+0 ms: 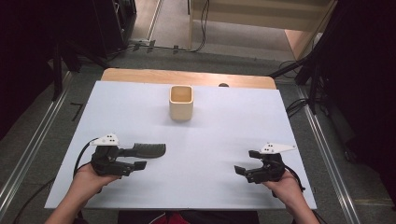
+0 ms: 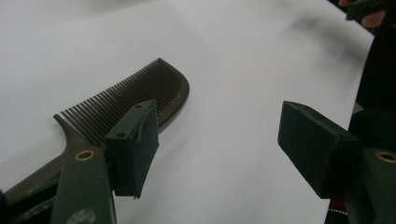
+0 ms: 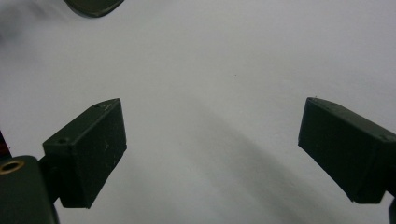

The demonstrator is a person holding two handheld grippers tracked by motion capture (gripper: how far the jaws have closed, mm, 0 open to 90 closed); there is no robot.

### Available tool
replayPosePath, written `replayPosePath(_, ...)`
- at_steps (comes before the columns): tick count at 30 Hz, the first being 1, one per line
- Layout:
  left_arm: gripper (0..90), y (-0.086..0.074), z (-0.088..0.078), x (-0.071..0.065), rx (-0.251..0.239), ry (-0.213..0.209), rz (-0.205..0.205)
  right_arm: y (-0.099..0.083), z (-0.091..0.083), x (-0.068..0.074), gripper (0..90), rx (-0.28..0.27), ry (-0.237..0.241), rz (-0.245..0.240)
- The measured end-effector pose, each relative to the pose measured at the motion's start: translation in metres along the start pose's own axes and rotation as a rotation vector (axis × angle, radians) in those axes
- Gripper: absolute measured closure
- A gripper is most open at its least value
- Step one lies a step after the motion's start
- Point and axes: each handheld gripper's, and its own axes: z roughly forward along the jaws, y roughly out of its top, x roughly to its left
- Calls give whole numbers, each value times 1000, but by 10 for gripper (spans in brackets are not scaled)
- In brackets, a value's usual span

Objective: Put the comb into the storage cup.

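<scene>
A dark comb lies flat on the white table, its teeth facing the far side. My left gripper is open right at the comb's handle end. In the left gripper view the comb lies beside and partly behind the left jaw, outside the gap of the gripper, which holds nothing. A beige square cup stands upright at the far middle, empty as far as I can see. My right gripper is open near the front right, and in its own view the gripper has only bare table between its jaws.
A wooden board edge runs behind the white surface. The comb's rounded tip shows at the top left of the right gripper view. The other hand appears at the top right of the left gripper view. Cables and dark stands surround the table.
</scene>
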Motion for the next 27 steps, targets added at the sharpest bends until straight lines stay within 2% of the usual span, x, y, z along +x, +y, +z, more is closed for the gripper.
replayPosePath(1,300,0,0,-1,6,5,12,0,0,0,61,-2,6,3)
replayPosePath(4,300,1,0,0,7,5,7,1,1,-1,61,-4,17,10)
replayPosePath(27,301,1,0,1,13,-2,-1,1,2,-1,61,9,11,0)
